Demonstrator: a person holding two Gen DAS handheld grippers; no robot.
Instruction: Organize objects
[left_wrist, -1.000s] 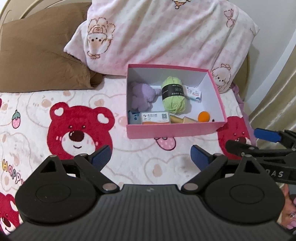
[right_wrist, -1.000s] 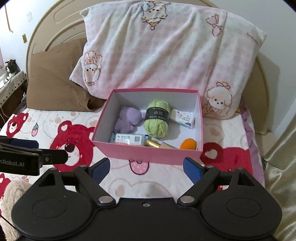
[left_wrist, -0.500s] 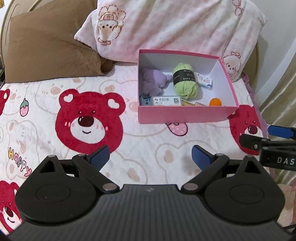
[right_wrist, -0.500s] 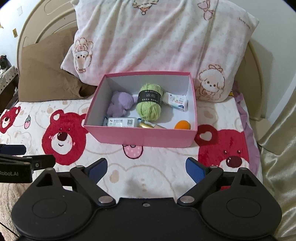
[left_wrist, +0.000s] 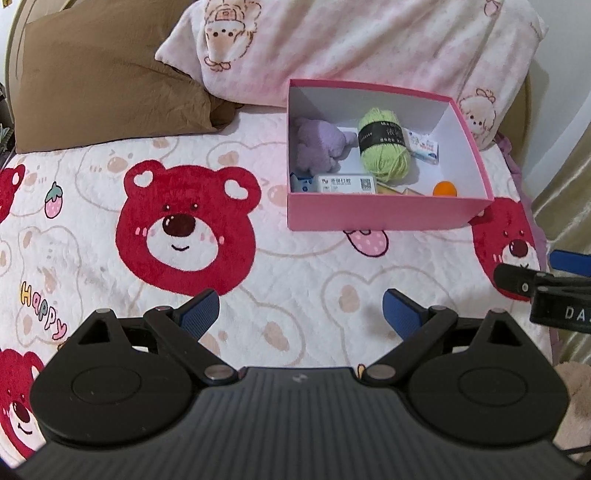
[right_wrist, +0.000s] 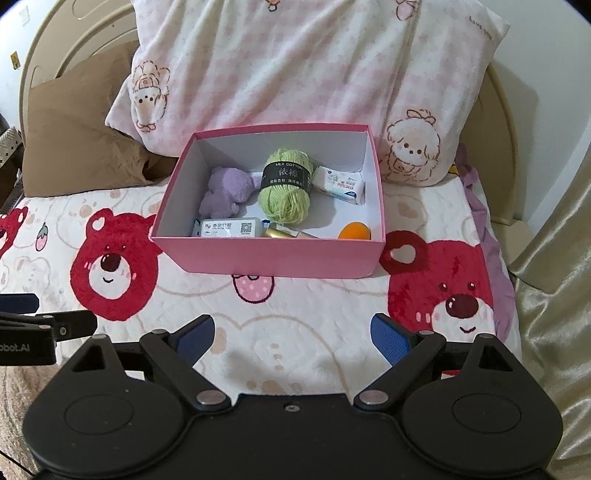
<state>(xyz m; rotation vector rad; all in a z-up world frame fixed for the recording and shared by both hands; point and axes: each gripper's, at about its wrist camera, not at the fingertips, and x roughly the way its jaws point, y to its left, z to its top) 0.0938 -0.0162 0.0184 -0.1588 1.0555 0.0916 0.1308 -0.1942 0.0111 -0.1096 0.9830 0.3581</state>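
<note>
Bed (right_wrist: 314, 306) with bear quilt carries the pink box (right_wrist: 273, 258), near the pillows. Inside: yarn (right_wrist: 284, 194), purple plush (right_wrist: 223, 195), white carton (right_wrist: 229, 228), tissue pack (right_wrist: 341, 184), orange ball (right_wrist: 355, 232), crowded near the front wall. Left gripper (left_wrist: 301, 314) and right gripper (right_wrist: 291, 334) both gape empty, short of the box. Risks: soft quilt lets the box tip or slide if nudged; ball rolls; plush and yarn snag.

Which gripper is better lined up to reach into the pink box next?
Right, probably. The right gripper faces the pink box nearly head-on, jaws open and empty; from the left gripper the box sits off to the right.
</note>
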